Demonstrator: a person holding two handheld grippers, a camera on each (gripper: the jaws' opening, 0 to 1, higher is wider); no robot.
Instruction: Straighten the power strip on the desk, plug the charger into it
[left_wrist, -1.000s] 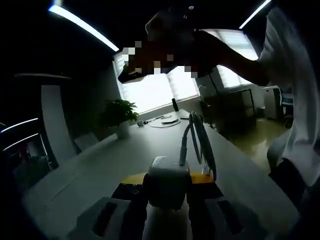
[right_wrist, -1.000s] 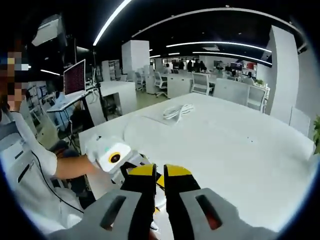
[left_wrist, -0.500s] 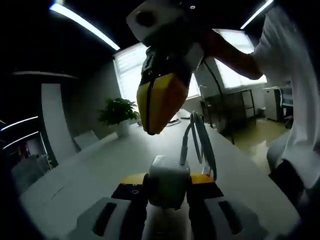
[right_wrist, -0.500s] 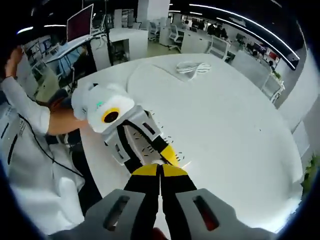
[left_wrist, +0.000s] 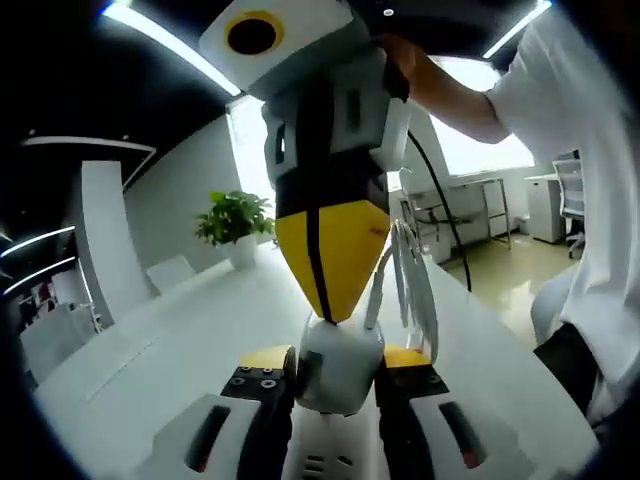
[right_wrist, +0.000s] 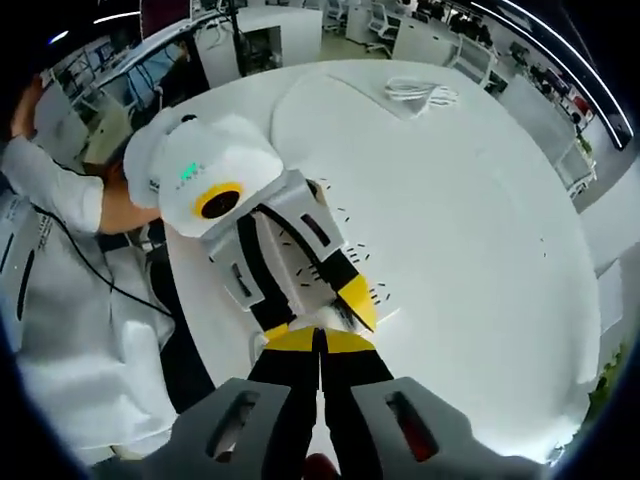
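At six o'clock in the left gripper view, my left gripper (left_wrist: 335, 375) is pinching the white charger (left_wrist: 338, 362) above the white desk (left_wrist: 180, 340). My right gripper (left_wrist: 330, 265), jaws pressed together, is touching the charger's top at twelve o'clock. No writing is reading clearly; a coiled white cable (right_wrist: 420, 93) is lying at one o'clock across the desk in the right gripper view.

Backlit windows (left_wrist: 470, 140) glare — foreground perhaps underexposed — ceiling strips (left_wrist: 165, 45) bright, edges warped.
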